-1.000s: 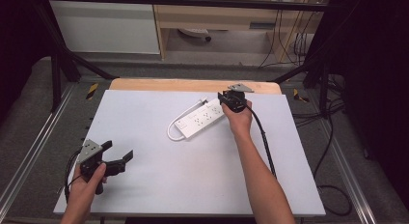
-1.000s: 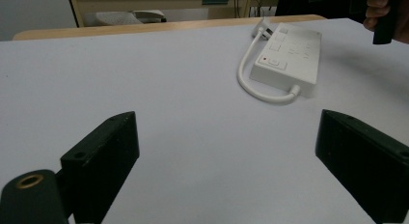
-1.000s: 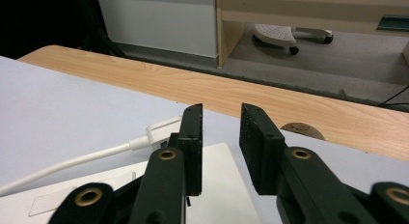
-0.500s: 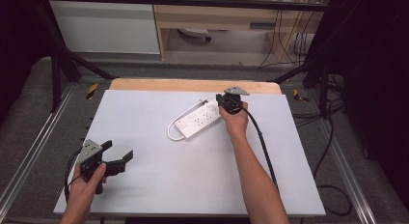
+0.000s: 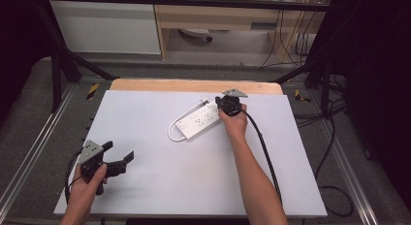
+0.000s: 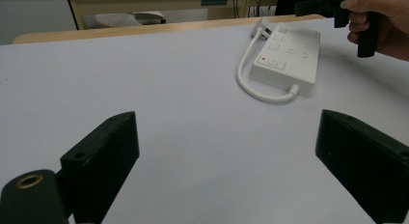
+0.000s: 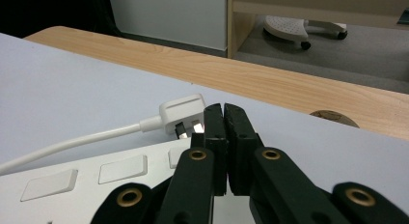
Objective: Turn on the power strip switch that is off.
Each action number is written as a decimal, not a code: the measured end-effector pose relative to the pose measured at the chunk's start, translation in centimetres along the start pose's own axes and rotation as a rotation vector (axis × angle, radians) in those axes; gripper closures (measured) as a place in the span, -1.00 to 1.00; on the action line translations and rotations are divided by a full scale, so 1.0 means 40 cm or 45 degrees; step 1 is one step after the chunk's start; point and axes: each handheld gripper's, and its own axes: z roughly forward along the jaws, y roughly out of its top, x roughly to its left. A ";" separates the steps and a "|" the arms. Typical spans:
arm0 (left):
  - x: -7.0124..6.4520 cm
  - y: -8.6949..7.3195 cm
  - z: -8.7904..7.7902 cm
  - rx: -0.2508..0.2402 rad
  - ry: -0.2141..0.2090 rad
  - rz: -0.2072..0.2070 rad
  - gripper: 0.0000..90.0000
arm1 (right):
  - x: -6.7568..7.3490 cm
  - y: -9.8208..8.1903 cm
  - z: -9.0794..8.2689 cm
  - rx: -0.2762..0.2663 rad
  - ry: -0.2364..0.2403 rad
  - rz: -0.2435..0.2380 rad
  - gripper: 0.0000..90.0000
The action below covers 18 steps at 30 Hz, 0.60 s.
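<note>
A white power strip (image 5: 201,120) lies flat on the white table top (image 5: 145,186), toward the back right. Its short white cable (image 5: 170,133) loops round to a white plug (image 7: 181,113) lying at the strip's far end. My right gripper (image 5: 224,111) hangs over that far end, its jaws pressed together with nothing between them; in the right gripper view its tips (image 7: 224,110) sit just right of the plug's pins, above the strip (image 7: 72,178). My left gripper (image 5: 118,151) rests at the front left, wide open and empty, facing the strip (image 6: 289,57).
A wooden strip (image 5: 194,85) borders the table's far edge. Metal frame rails (image 5: 29,152) run along both sides. A black cable (image 5: 264,147) trails from the right gripper along the forearm. Behind the table stand a white cabinet (image 5: 106,26) and wooden shelving (image 5: 218,16).
The right hand has shifted slightly toward me and down over the strip's far end. The left hand and its gripper have kept still.
</note>
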 end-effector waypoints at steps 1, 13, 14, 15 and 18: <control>0.000 0.000 0.000 0.000 0.000 0.002 -0.82 | 0.001 -0.001 0.001 0.001 0.002 -0.001 0.99; -0.002 0.000 -0.002 0.003 0.001 0.009 -0.82 | 0.007 -0.011 0.005 0.005 0.007 0.000 1.00; -0.003 0.000 -0.001 -0.001 0.001 0.009 -0.82 | 0.007 -0.011 0.005 0.007 0.007 0.000 1.00; -0.003 0.001 -0.002 -0.002 0.000 0.010 -0.82 | 0.008 -0.010 0.006 0.011 0.007 0.000 1.00; -0.003 0.001 -0.002 -0.003 -0.001 0.011 -0.82 | 0.008 -0.010 0.008 0.009 0.006 -0.004 1.00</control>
